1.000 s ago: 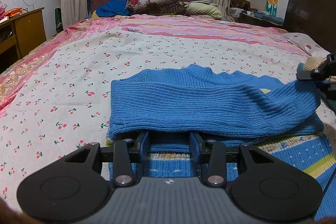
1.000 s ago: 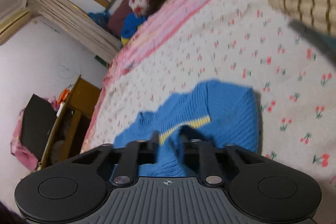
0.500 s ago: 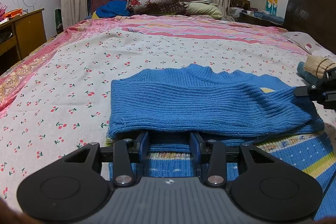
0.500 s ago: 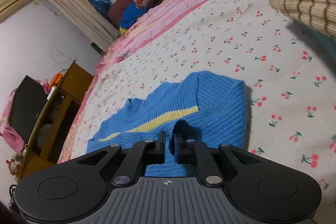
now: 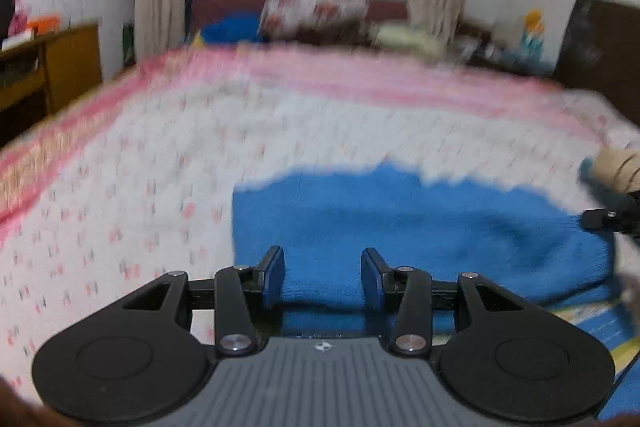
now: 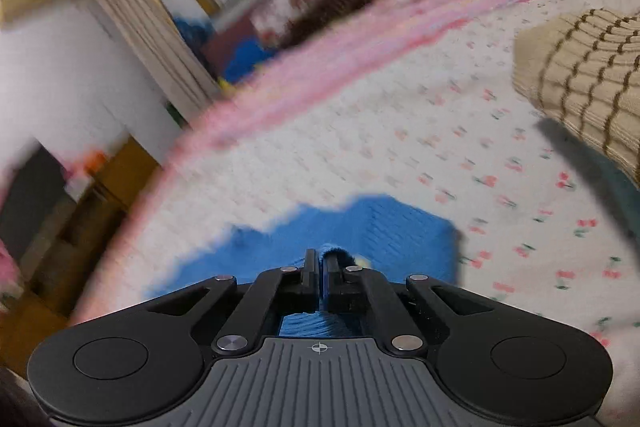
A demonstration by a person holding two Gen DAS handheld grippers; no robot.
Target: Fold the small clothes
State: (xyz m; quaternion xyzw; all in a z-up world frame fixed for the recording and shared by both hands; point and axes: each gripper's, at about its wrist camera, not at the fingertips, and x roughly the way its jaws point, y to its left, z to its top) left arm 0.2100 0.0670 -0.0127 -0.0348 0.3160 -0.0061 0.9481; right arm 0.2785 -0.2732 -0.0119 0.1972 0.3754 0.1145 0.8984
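Sweater (image 5: 400, 227): blue knit, lying partly folded on the bed (image 5: 160, 167), at 12 o'clock just ahead of both grippers.
Left gripper (image 5: 322, 277): about half open, pads either side of the near fold edge, not pinching it.
Right gripper (image 6: 321, 277): jaws just closed almost fully, a pinch of blue knit caught between the pads, at the sweater's right end.
Handling: likely soft, light, stretchy; sags and slides off a loose hold.
Where to grasp: probably the thick folded edge or ribbed hem, not a single layer.
Nearby: beige striped knit (image 6: 588, 83) at 2 o'clock, apart from the sweater.
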